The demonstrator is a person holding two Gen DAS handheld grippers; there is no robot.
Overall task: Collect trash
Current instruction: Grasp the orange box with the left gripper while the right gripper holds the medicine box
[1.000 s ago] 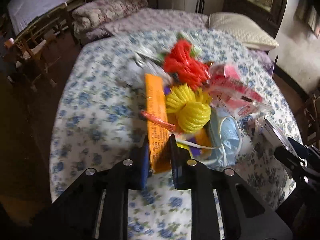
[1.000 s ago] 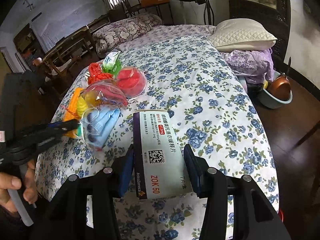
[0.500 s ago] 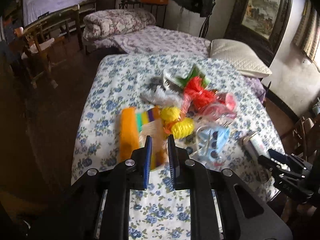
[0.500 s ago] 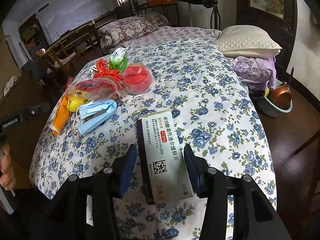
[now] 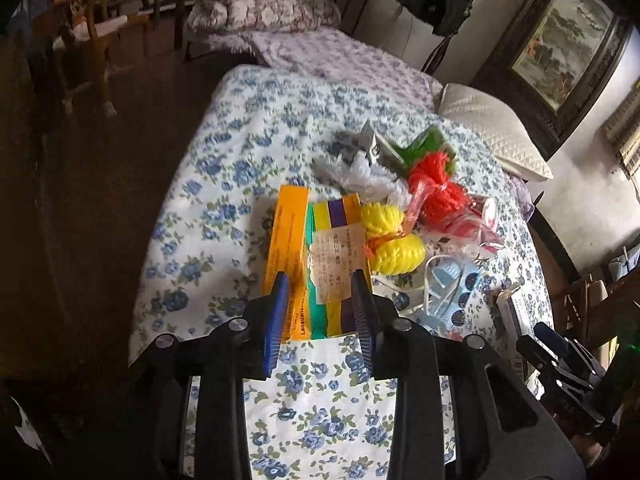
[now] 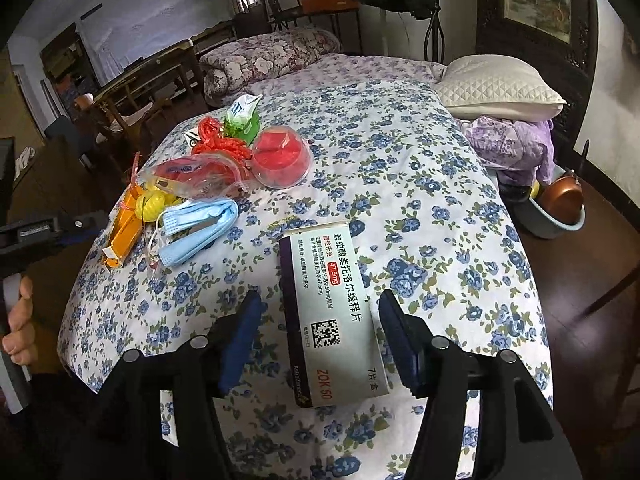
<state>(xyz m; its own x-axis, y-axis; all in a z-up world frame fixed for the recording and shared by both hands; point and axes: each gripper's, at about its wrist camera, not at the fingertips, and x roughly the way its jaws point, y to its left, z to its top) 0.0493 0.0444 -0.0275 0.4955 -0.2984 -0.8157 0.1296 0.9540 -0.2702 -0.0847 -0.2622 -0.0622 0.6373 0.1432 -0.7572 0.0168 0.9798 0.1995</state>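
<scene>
Bedroom, floral bedspread [image 6: 420,184] as work surface. Left gripper [image 5: 320,308] spread wide, holding nothing; orange box [image 5: 290,252] and striped packet [image 5: 338,264] lie between and just ahead of its fingers, yellow coils [image 5: 394,240] touching on the right. Right gripper [image 6: 320,340] also wide, empty; white medicine carton [image 6: 334,312] sits flat between its fingers, apart from both. Blue masks [image 6: 196,232] lie left and ahead of it.

Risks, as judged: left closing could pinch box and packet together, or snag coils. Soft bedding may let the flat carton slide or tilt, so fingers close over its top.
</scene>
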